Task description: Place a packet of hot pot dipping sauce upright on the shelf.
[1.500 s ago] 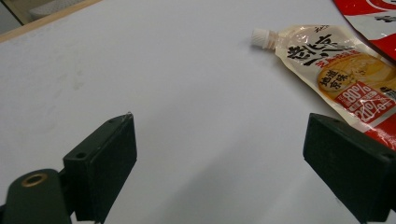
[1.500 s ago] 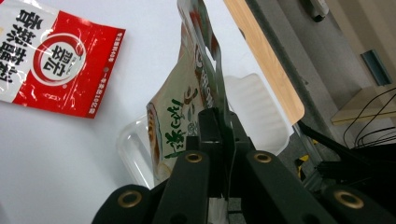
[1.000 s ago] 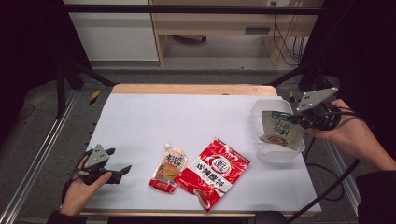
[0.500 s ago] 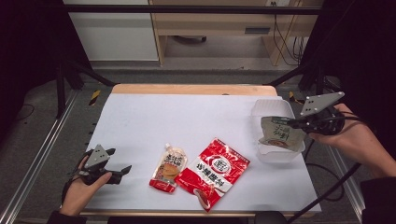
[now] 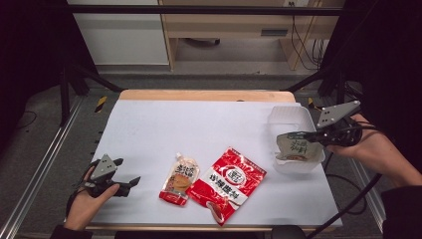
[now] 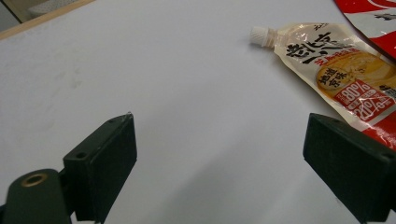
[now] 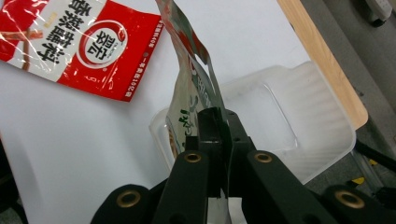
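White table with a clear tray at its right edge. Right gripper pinches a green-grey pouch by one edge, hanging just over the tray, long axis tilted down into it. Pouch's lower end is hidden by the tray wall. Left gripper, jaws spread and empty, rests far left, near a spouted pouch and a red packet

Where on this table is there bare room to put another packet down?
The white table is bare across its far half, and on the left between the left gripper and the spouted pouch. It is crowded where that pouch meets the red packet, and at the clear tray.
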Demonstrator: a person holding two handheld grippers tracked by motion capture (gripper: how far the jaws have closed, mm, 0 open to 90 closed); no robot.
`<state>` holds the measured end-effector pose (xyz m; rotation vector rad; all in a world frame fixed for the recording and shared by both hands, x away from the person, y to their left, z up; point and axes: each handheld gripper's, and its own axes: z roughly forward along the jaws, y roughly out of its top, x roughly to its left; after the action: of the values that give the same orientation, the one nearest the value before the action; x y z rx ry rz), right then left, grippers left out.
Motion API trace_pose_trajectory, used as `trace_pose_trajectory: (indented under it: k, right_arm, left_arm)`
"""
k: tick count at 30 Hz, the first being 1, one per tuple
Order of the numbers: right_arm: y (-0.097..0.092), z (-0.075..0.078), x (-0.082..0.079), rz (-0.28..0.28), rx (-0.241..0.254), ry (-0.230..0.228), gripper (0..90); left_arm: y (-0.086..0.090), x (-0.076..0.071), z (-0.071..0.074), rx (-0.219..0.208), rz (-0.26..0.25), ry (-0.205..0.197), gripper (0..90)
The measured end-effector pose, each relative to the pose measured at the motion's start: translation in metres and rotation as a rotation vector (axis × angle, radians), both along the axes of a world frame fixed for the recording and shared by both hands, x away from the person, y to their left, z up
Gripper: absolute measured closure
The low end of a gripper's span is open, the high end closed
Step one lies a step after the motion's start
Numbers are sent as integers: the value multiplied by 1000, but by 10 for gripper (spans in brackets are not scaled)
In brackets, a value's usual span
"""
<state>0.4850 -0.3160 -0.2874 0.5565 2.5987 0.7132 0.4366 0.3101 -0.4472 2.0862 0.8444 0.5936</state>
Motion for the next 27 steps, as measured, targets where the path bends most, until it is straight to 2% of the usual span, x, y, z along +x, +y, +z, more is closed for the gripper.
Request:
trace_pose_trajectory:
  k: [4, 7, 11, 18, 20, 24, 27]
  right_arm:
    - [-5, -13, 6, -19, 27, 15, 894]
    - [-9, -24, 11, -38, 18, 41, 888]
    - [-13, -35, 16, -56, 36, 59, 882]
    - [-24, -42, 18, -129, 55, 57, 813]
    - [-26, -42, 17, -145, 53, 57, 749]
    - [-24, -43, 16, -210, 45, 69, 452]
    - [-17, -42, 12, -200, 19, 46, 341]
  left_arm:
    - [0, 0, 0, 0, -1, 0, 96]
    - [-1, 0, 0, 1, -2, 1, 95]
    - [-1, 0, -1, 1, -3, 2, 95]
    - [-1, 0, 0, -2, -3, 1, 95]
    - [-1, 0, -1, 0, -3, 1, 95]
    - [-2, 0, -1, 1, -4, 1, 95]
    - [-2, 0, -1, 2, -3, 1, 95]
